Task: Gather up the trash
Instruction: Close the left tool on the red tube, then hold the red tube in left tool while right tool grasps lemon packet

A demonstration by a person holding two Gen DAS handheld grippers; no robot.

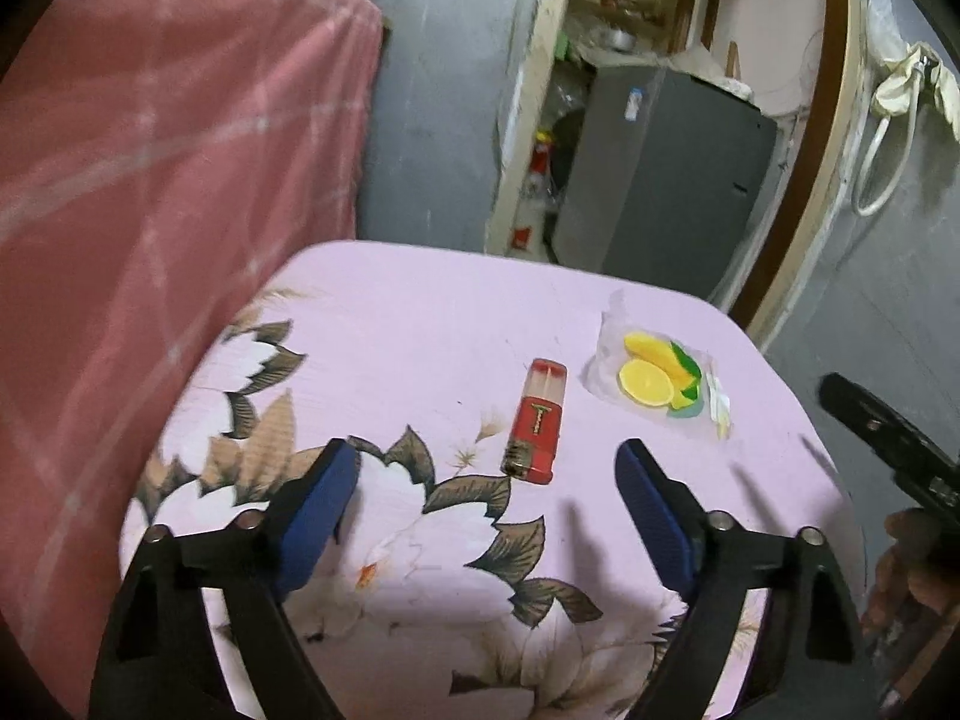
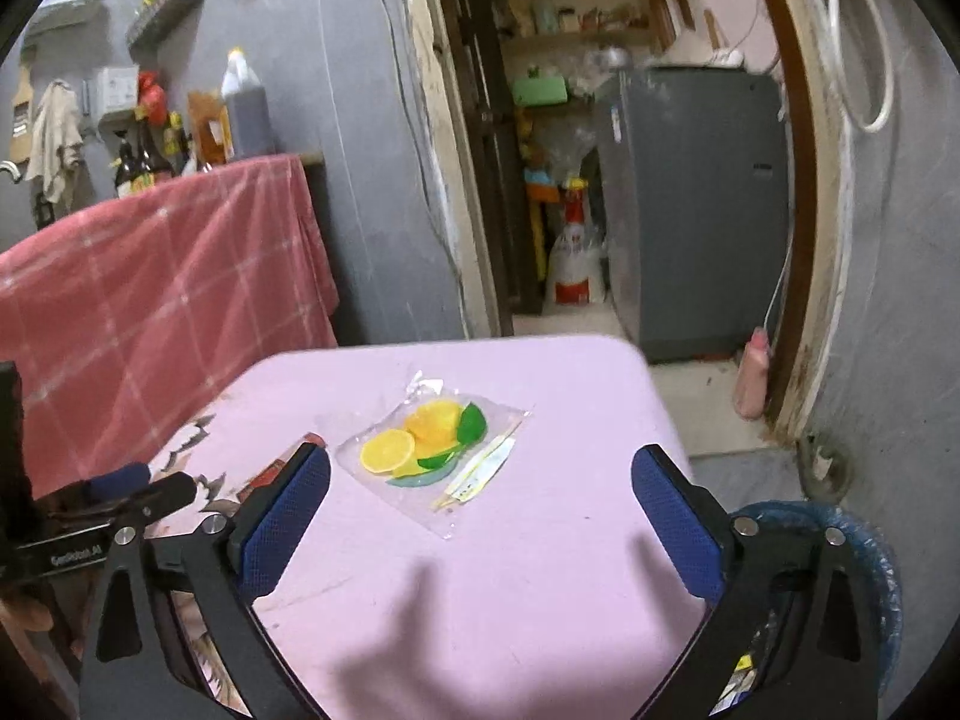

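A red lighter [image 1: 534, 420] lies on the pink flowered table [image 1: 420, 312], just ahead of my left gripper [image 1: 486, 453], whose blue pads stand open and apart from it. To the lighter's right lies a clear plastic packet [image 1: 657, 381] printed with lemon slices. In the right wrist view the same packet [image 2: 432, 438] lies just ahead of my right gripper [image 2: 480, 456], which stands open with nothing held. The lighter [image 2: 270, 474] is mostly hidden there behind the left finger.
A pink checked cloth [image 2: 162, 288] covers furniture to the table's left. A bin lined with a blue bag [image 2: 840, 540] stands on the floor at the table's right. Beyond the doorway are a grey appliance [image 2: 696, 204] and a pink bottle [image 2: 753, 378].
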